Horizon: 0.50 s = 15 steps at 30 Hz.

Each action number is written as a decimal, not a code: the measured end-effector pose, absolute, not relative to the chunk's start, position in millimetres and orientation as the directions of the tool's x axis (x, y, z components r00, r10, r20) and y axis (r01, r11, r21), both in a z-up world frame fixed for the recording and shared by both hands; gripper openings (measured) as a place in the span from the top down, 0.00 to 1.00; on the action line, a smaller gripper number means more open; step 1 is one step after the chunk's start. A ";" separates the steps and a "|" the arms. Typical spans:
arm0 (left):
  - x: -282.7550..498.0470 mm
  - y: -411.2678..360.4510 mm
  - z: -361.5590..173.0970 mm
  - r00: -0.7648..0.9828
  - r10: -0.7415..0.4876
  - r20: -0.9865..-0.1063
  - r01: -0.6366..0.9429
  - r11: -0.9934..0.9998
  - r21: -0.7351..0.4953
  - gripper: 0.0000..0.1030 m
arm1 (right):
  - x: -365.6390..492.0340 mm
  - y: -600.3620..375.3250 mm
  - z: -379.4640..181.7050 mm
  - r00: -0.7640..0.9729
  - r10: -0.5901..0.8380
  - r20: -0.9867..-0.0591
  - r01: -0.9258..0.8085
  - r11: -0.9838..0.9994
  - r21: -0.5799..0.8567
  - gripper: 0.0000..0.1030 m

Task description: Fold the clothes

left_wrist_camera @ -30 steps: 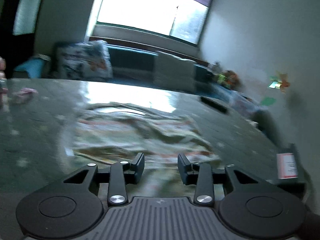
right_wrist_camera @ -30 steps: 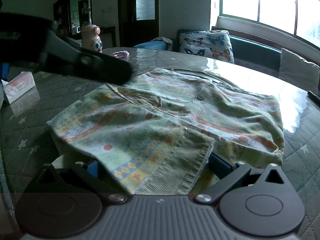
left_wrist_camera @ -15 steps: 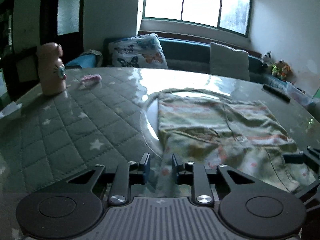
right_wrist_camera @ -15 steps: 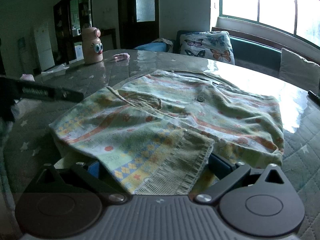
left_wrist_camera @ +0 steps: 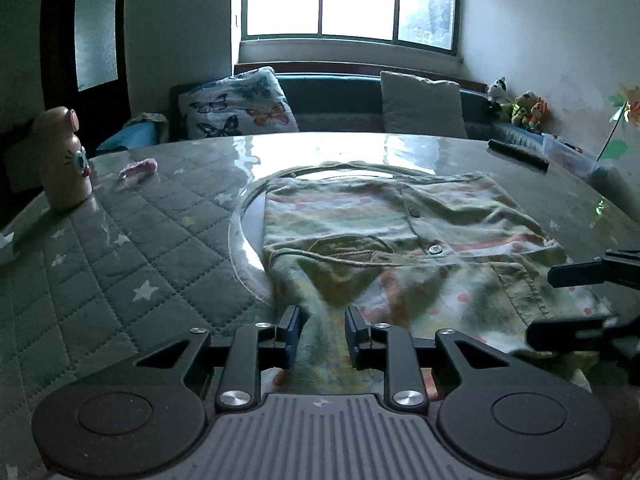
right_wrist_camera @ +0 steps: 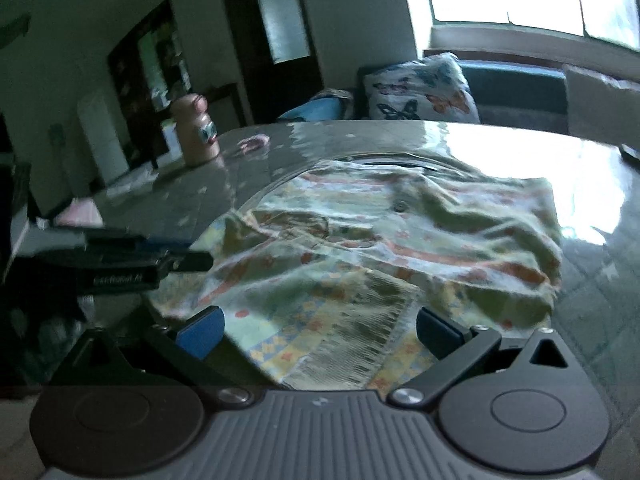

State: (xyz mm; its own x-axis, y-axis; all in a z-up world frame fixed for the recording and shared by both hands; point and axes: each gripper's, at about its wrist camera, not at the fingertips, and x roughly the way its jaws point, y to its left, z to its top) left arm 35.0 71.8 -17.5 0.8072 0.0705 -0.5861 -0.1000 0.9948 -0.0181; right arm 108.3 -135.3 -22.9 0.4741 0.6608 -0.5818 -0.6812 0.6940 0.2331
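Observation:
A pale patterned button-up cardigan (left_wrist_camera: 400,220) lies spread on the quilted table (left_wrist_camera: 120,260), its near part rumpled. My left gripper (left_wrist_camera: 322,332) sits low at the cardigan's near left edge. Its jaws are opening a little, and a ridge of the cloth runs between them without being pinched. My right gripper (right_wrist_camera: 318,330) stands wide open at the near right, with the ribbed cuff (right_wrist_camera: 352,344) of the cardigan (right_wrist_camera: 400,232) lying between its fingers. The right gripper's fingers (left_wrist_camera: 576,272) show at the right edge of the left wrist view. The left gripper's finger (right_wrist_camera: 188,260) shows at the left of the right wrist view.
A pink cartoon bottle (left_wrist_camera: 62,156) stands at the table's far left, with a small pink object (left_wrist_camera: 138,168) beside it. A dark remote (left_wrist_camera: 518,154) lies at the far right. Behind the table is a bench with a butterfly cushion (left_wrist_camera: 236,108).
The left gripper swung round and sank to the cardigan's near left edge; its jaws narrowed, then widened slightly. The right gripper rose and rolled, and the cuff stayed between its fingers.

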 end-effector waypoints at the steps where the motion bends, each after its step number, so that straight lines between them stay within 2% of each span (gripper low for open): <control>1: 34.2 72.8 -16.1 0.810 0.073 -0.582 -0.103 0.994 -0.019 0.69 | 109.7 -140.4 -21.1 0.470 0.670 -0.575 -0.669 0.695 0.263 0.01; 5: 31.5 76.1 -12.0 0.818 0.085 -0.568 -0.119 0.993 -0.022 0.67 | 113.0 -148.1 -16.9 0.497 0.659 -0.564 -0.634 0.720 0.283 0.15; 8: 31.1 77.5 -11.6 0.818 0.089 -0.568 -0.124 0.992 -0.022 0.66 | 117.4 -142.4 -21.4 0.502 0.638 -0.584 -0.620 0.736 0.271 0.30; 10: 30.9 79.2 -12.4 0.816 0.096 -0.570 -0.131 0.991 -0.021 0.64 | 120.0 -137.3 -26.0 0.504 0.617 -0.604 -0.609 0.750 0.259 0.45; 15: 30.3 84.4 -12.1 0.815 0.112 -0.568 -0.145 0.989 -0.013 0.59 | 119.2 -131.3 -33.1 0.548 0.554 -0.627 -0.582 0.791 0.190 0.63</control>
